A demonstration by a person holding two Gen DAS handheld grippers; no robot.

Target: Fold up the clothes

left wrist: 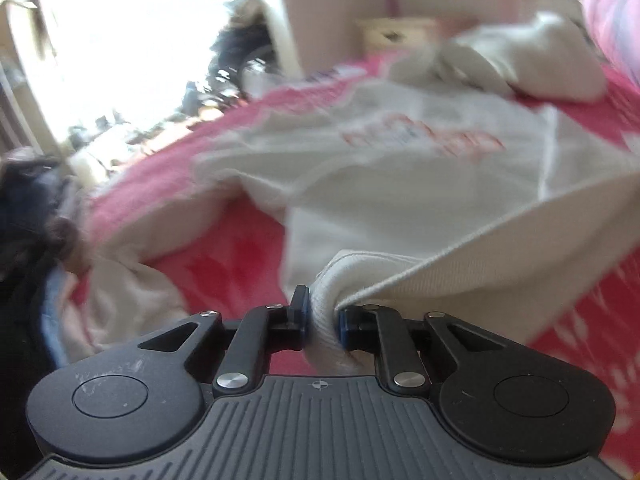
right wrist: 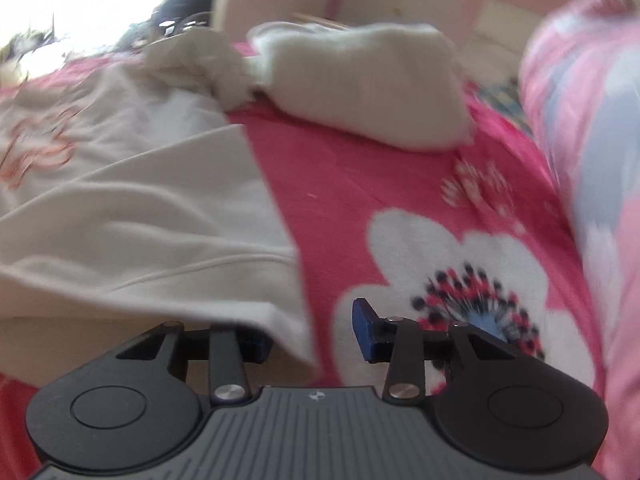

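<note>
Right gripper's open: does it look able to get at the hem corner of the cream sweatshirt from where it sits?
Probably yes. The right gripper stands open, and the cream sweatshirt hem corner already lies over its left finger, partly in the gap. Nothing blocks it; only the pink floral bedsheet lies beyond.

Text check | shirt (left wrist: 400, 168): you get red print on the chest, too blurred to read | same print in right view, blurred | bedsheet (right wrist: 360, 184): flower pattern only, no lettering you can read
</note>
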